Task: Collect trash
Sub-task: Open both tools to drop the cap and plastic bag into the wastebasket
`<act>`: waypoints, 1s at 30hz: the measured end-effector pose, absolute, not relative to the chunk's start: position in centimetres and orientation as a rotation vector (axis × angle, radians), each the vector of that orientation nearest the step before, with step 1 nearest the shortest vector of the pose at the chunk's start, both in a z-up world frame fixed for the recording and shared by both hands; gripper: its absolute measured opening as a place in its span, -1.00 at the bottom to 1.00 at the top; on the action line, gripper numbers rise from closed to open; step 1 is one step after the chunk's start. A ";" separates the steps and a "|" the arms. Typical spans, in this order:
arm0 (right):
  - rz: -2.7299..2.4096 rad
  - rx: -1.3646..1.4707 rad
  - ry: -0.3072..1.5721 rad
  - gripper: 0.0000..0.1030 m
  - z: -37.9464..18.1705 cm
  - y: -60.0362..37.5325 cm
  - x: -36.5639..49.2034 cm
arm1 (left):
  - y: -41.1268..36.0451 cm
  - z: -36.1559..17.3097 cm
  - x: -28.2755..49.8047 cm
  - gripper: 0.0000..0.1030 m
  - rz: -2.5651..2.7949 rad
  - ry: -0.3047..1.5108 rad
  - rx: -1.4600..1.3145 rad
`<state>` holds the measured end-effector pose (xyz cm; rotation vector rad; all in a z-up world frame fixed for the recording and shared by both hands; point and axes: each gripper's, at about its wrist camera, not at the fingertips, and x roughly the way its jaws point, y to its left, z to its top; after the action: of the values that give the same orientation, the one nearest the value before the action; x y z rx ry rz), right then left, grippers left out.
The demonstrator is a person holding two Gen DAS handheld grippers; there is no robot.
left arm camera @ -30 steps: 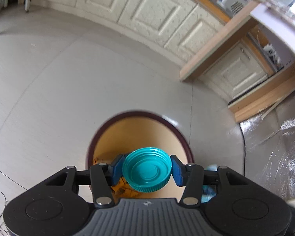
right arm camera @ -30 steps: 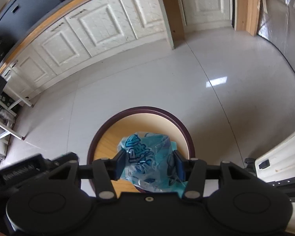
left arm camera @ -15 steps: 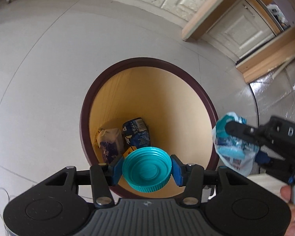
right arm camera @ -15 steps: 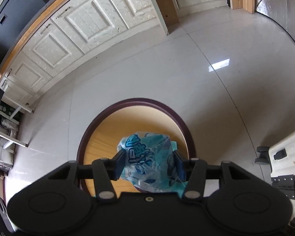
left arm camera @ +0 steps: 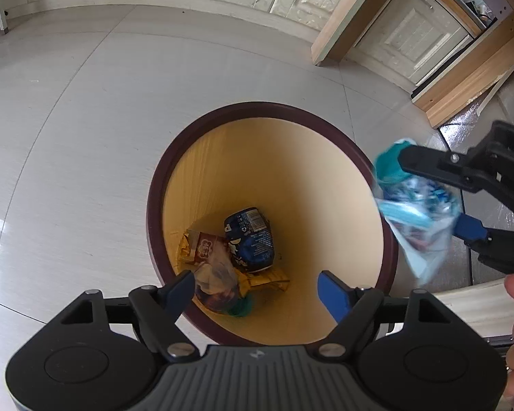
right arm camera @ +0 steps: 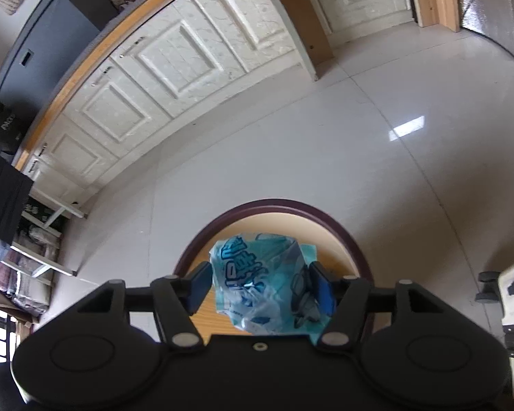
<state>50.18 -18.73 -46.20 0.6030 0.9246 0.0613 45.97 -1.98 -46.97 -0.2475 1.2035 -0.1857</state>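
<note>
Trash: one crumpled blue-and-white plastic bag (right arm camera: 267, 281), thin, glossy and printed, is sitting between the blue pads of the right gripper (right arm camera: 262, 286). The jaws are opening; in the right wrist view the left pad is standing just clear of the film, while contact at the right pad cannot be told. In the left wrist view the same bag (left arm camera: 416, 212) is hanging blurred just outside the bin's right rim, its long axis running downward, its narrow end pointing at the floor.

Left gripper (left arm camera: 255, 289): black body, two blue pads, jaws opening with nothing between them, poised over the bin's mouth.

Bin (left arm camera: 157, 185): one round waste bin, dark maroon rim, smooth yellow inner wall, standing upright on the floor. Lying on its bottom are one dark blue printed packet (left arm camera: 250, 239), one brown snack wrapper (left arm camera: 205, 250), one crinkled clear bag (left arm camera: 216, 272), one yellow wrapper (left arm camera: 267, 277) and one teal cap (left arm camera: 240, 306), partly hidden by the near rim.

Floor (left arm camera: 85, 137): pale glossy tiles with thin joints.

Cabinets (right arm camera: 174, 58): cream panelled doors under a wooden edge, along the far wall.
</note>
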 end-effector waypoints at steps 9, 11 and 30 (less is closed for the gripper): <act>0.044 0.556 0.927 0.32 -46.0 -18.2 50.5 | -1.6 -46.2 46.2 0.77 -0.155 1.191 -0.217; 0.024 0.532 0.945 0.32 -46.2 -18.1 50.5 | -1.5 -46.1 46.3 0.81 -0.147 1.189 -0.212; 0.021 0.180 1.085 0.90 -46.4 -16.8 48.3 | 0.4 -44.4 45.2 1.00 -0.091 1.185 -0.153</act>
<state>48.26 -16.85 -46.36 0.1802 1.0848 0.0208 45.22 0.40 -44.37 -0.1531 1.1854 -0.0908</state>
